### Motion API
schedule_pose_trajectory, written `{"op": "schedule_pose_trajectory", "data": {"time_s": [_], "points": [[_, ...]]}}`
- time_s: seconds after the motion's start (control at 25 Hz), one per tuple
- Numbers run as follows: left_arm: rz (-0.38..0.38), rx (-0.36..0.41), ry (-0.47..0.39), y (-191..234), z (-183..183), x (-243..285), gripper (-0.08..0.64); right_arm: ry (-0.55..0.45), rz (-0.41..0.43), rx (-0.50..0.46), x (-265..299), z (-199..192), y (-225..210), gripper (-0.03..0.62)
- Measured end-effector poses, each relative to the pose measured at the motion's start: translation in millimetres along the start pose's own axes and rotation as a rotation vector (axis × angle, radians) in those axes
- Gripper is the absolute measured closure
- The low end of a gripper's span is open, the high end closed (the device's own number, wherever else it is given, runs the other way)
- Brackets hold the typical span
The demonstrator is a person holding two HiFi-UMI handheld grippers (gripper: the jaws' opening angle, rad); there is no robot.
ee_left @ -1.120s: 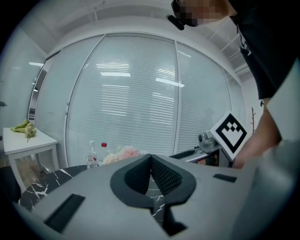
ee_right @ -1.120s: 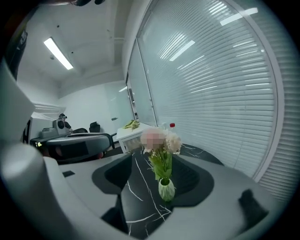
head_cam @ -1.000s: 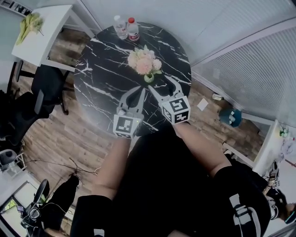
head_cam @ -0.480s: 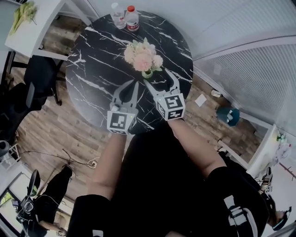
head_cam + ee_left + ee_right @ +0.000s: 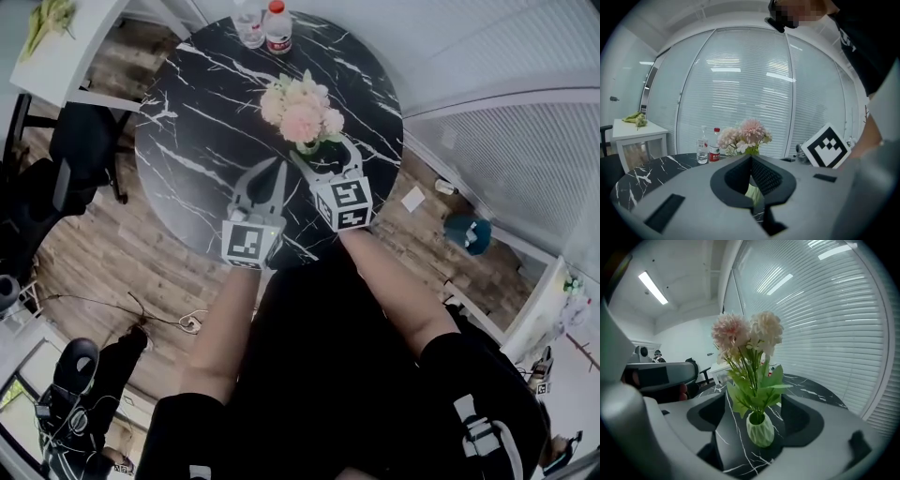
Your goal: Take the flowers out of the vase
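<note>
A bunch of pale pink and cream flowers [image 5: 302, 108] [image 5: 746, 333] [image 5: 745, 136] stands in a small ribbed light-green vase [image 5: 760, 430] on the round black marble table [image 5: 197, 122]. My right gripper [image 5: 325, 155] [image 5: 757, 401] reaches around the vase, one jaw on each side. Its jaws are opening and the pads are clear of the vase. To its left, my left gripper [image 5: 277, 169] [image 5: 751, 158] is low over the table, pointing at the vase, with its tips together and nothing between them.
Two water bottles [image 5: 264, 23] [image 5: 708, 149] stand at the table's far edge. A white side table [image 5: 66, 52] with green stems on it and black chairs [image 5: 80, 150] are to the left. A teal object [image 5: 466, 232] lies on the wooden floor at right, by the slatted blinds.
Both grippers have come down and forward toward the vase. The right jaws have spread wider and now stand on either side of the vase instead of short of it.
</note>
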State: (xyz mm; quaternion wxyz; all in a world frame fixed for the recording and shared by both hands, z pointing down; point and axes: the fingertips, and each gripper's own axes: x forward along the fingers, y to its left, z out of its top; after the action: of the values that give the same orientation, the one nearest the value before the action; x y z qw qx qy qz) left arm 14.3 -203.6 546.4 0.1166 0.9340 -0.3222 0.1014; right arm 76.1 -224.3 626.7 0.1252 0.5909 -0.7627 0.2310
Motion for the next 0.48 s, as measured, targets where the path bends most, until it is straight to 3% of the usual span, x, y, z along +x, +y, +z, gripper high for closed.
{"op": "schedule_pose_trajectory", "data": {"time_s": [0.24, 0.48], "points": [[-0.007, -0.005, 0.016, 6.0, -10.9, 10.8, 0.548, 0.02, 0.02, 0.003, 16.4, -8.1, -1.2, 0.245], [-0.014, -0.013, 0.024, 10.6, -16.2, 19.2, 0.548, 0.013, 0.024, -0.055, 28.8, -8.3, -0.7, 0.247]]}}
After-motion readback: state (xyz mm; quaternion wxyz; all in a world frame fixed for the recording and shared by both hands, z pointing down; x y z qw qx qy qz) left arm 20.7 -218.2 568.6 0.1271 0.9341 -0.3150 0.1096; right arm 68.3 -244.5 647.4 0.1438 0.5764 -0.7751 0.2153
